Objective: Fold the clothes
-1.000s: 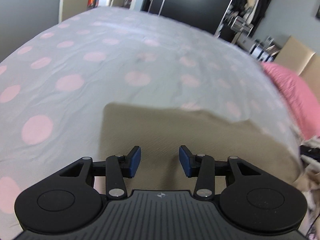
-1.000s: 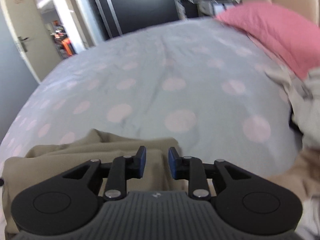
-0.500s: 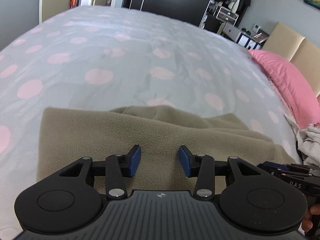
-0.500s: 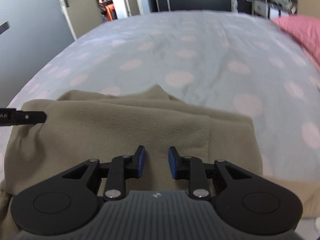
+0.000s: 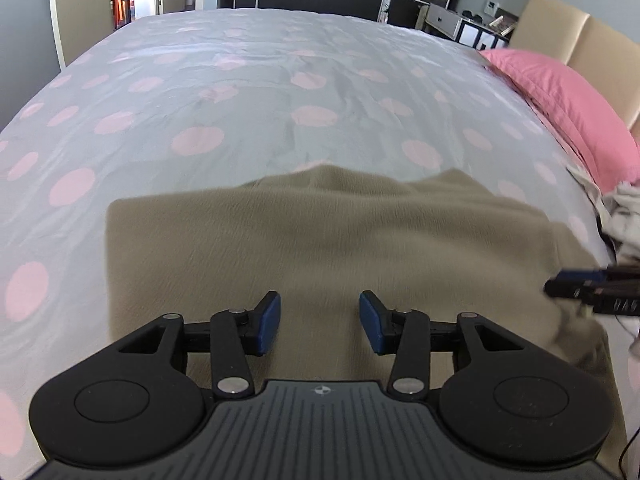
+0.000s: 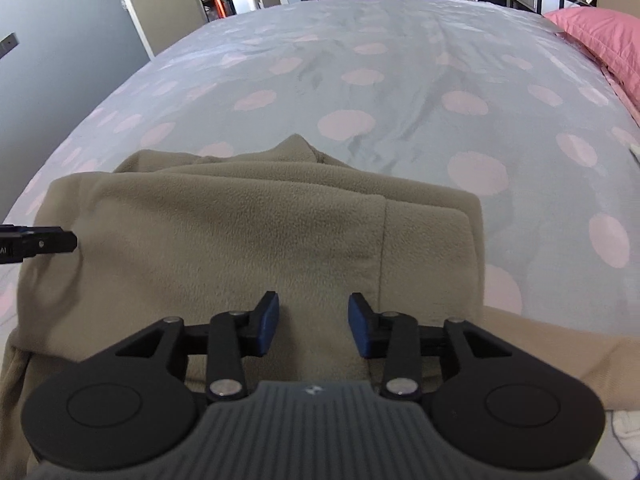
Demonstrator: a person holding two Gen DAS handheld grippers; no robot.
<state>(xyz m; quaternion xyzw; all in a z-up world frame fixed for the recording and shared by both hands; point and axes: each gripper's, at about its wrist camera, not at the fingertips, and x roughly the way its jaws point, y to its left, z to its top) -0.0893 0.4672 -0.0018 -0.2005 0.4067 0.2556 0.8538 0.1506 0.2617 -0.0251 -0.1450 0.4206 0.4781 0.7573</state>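
Left wrist view: the left gripper (image 5: 320, 322), jaws parted with nothing between them and just widened, hangs over an olive fleece garment (image 5: 340, 240) folded on the polka-dot bedspread (image 5: 240, 92). Lettering on the right gripper's tip at the frame's edge is blurred, unreadable.

Right wrist view: the right gripper (image 6: 313, 324), jaws parted after widening, is empty above the fleece; a pink pillow (image 6: 600, 36) lies beyond.
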